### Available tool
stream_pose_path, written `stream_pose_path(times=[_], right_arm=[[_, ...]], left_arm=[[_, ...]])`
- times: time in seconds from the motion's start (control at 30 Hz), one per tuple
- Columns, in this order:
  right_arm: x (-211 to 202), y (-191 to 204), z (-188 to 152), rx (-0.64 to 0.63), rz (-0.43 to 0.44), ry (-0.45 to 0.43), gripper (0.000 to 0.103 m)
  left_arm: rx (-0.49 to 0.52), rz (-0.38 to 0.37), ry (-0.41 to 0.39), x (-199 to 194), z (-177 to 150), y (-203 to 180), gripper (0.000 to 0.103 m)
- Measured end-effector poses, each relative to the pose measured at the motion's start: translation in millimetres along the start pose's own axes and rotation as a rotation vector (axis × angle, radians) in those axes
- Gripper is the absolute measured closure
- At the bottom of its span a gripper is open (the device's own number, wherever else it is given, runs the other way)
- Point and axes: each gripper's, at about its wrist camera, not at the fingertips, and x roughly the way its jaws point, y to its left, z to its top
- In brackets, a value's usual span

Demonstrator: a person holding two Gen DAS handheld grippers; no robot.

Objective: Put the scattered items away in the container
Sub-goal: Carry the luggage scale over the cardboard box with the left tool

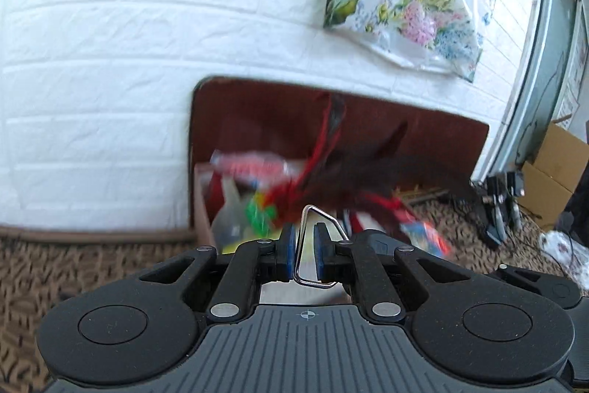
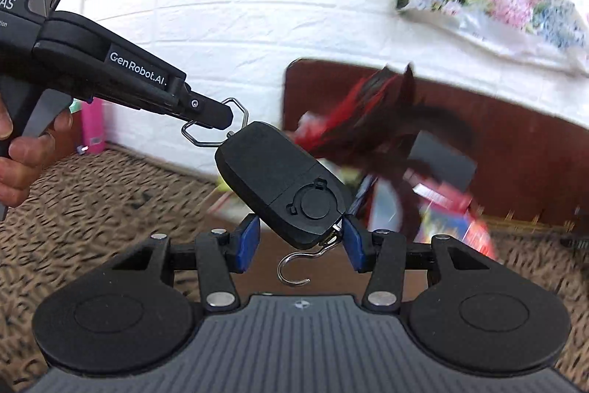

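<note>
Left gripper (image 1: 304, 247) jaws pinch the wire loop (image 1: 317, 247) so the scale (image 2: 281, 185) hangs clear. Right gripper (image 2: 300, 244) jaws stand wide, empty, the scale's hook (image 2: 292, 267) between them; box (image 1: 257, 150) ahead.

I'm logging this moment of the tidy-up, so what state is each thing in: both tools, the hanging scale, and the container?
left tool: shut on the scale's wire loop.
right tool: open, blue pads either side of the scale's lower end, contact unclear.
hanging scale: lifted, tilted, hanging from the loop, hook dangling free.
container: open, already holding items, feather toy sticking out, blurred.
</note>
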Motion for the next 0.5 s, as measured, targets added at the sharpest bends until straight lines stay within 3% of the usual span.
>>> stream_pose_path(times=[0.23, 0.3, 0.37, 0.43, 0.5], right_arm=[[60.4, -32.8, 23.6, -0.047, -0.014, 0.017, 0.049], [80.1, -36.1, 20.3, -0.072, -0.025, 0.055, 0.049], [89.1, -40.3, 13.2, -0.054, -0.057, 0.065, 0.045], [85.1, -45.0, 7.2, -0.028, -0.060, 0.037, 0.032], [77.4, -46.0, 3.1, -0.006, -0.072, 0.004, 0.030]], left_arm=[[-0.009, 0.022, 0.007, 63.5, 32.1, 7.0, 0.077], [-0.006, 0.009, 0.070, 84.2, 29.3, 11.8, 0.066], [-0.016, 0.025, 0.118, 96.2, 20.5, 16.6, 0.039], [-0.001, 0.030, 0.102, 96.5, 10.5, 20.7, 0.037], [0.006, 0.034, 0.093, 97.6, 5.4, 24.3, 0.037]])
